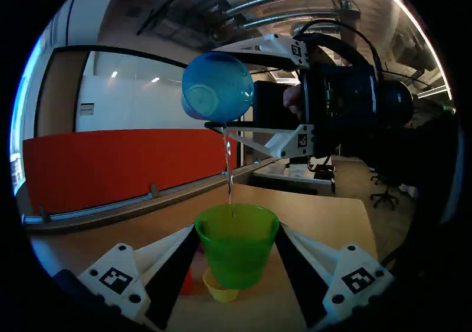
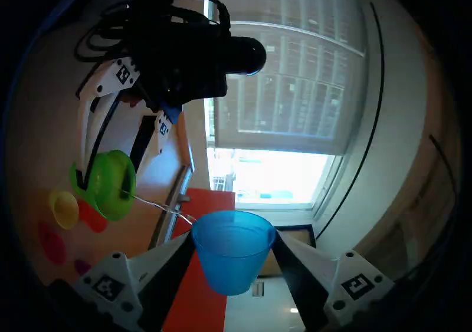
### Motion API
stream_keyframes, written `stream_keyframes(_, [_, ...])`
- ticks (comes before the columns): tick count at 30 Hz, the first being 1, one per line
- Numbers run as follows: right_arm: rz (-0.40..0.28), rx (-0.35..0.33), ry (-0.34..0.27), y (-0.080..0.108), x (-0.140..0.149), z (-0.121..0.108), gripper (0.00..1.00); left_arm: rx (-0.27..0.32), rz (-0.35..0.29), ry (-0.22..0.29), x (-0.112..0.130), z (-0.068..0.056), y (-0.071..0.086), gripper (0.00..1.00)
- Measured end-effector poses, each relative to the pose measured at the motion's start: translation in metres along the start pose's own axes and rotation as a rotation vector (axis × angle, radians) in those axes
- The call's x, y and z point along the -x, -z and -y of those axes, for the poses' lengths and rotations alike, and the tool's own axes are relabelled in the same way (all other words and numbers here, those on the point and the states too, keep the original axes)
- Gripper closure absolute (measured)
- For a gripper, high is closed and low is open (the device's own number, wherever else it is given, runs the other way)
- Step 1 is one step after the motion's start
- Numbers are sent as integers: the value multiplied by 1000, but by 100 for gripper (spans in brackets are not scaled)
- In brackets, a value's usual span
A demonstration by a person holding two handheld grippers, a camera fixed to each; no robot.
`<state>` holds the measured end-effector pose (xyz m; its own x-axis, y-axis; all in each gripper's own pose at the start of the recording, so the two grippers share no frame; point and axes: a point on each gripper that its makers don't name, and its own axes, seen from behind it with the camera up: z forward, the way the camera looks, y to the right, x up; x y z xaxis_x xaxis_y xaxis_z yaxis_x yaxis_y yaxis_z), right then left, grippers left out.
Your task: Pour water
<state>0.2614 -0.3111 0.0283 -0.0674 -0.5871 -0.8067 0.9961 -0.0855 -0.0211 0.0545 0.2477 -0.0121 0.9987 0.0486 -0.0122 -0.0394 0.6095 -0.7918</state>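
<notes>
both views bow hard toward their edges, straight lines curving. the left gripper view is dim, lit by a ceiling strip light [image 1: 416, 31], with the blue cup [image 1: 217, 87] glowing translucent and sharp. in the right gripper view the window [image 2: 271, 176] glares white, and the bench [image 2: 35, 149] lies in shade.

Left gripper view: mounted on left claw [image 1: 236, 243], roughly level, facing across worktop [image 1: 330, 220] toward red partition [image 1: 118, 167]. Green cup [image 1: 237, 255] very near at bottom centre; right claw [image 1: 215, 87] with blue cup [image 1: 217, 93] farther off and higher. Right gripper view: mounted on right claw, rolled sideways, facing window [image 2: 271, 173], worktop running up left edge. Blue cup very near at bottom centre; left claw and green cup farther off at left. Shared: both cups, water stream [image 1: 228, 167] between them, worktop.
</notes>
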Motion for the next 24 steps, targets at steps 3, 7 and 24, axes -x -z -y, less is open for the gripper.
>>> stream_keyframes(3, [-1,1,15,1,-3,0,7,-1,1,-1,0,0,0,13])
stream_keyframes(7, [-4,-1,31,2,-7,0,7,-1,-2,1,-1,1,-1,13])
stream_keyframes(24, [-15,4,-67,1,-5,-2,7,-7,0,0,-1,2,1,13])
